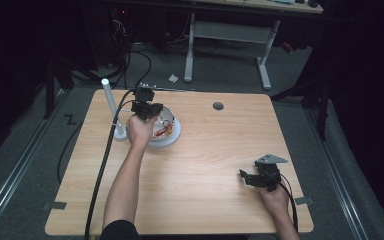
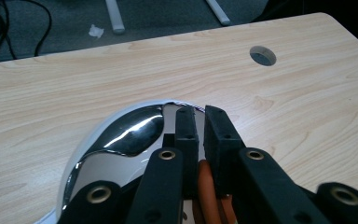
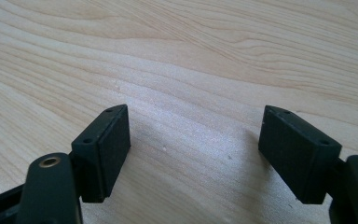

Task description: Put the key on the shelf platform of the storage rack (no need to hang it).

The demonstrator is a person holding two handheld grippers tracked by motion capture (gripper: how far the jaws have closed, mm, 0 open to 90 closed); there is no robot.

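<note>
A shiny bowl (image 1: 176,131) on a white base stands at the table's far left, with red and yellow bits (image 1: 162,131) inside. My left gripper (image 1: 147,107) hovers over the bowl's far side. In the left gripper view its jaws (image 2: 196,112) stand almost together over the chrome bowl (image 2: 121,135), and an orange thing (image 2: 206,186) sits in the narrow gap between them. My right gripper (image 1: 244,176) is low over the near right of the table. Its jaws (image 3: 196,112) are wide apart with bare wood between them.
A white upright post (image 1: 109,100) stands just left of the bowl. A round cable hole (image 1: 218,106) lies in the wooden table (image 1: 205,160) near its far edge. Bare wood stretches between the two hands. Beyond the table are a desk frame and floor cables.
</note>
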